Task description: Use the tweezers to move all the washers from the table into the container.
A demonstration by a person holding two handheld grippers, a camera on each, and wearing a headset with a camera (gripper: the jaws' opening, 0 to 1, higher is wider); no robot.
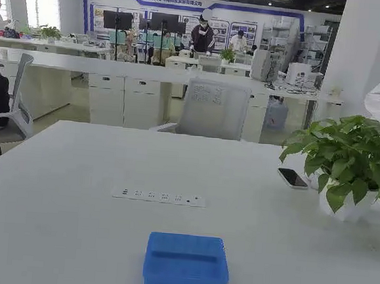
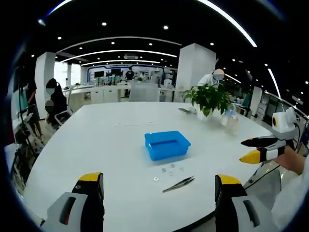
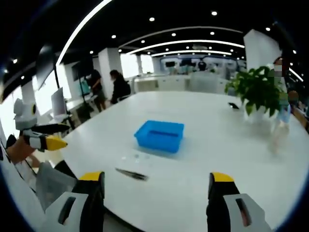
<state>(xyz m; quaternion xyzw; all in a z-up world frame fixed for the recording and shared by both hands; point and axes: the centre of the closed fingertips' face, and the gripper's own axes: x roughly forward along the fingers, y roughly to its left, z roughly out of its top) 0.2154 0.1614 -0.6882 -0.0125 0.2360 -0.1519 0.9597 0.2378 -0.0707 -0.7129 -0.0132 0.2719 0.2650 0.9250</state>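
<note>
1. Fingers [image 2: 89, 186] of my left gripper [image 2: 158, 179] are standing wide apart, grasping nothing, and hovering at the near edge of the bench [image 2: 120, 145].
2. My right gripper [image 3: 156, 177] is also hovering at that edge, its jaws released and holding nothing.
3. Tweezers [image 2: 178, 183] are lying flat close to the near edge, apart from both grippers.
4. Washers [image 2: 171, 168] are lying scattered on the bench between the tweezers and the blue container [image 2: 164, 152].
5. Farther in, the container is sitting toward the bench's middle; a potted plant [image 1: 353, 161] and a phone [image 1: 292, 178] are resting toward the right edge.
</note>
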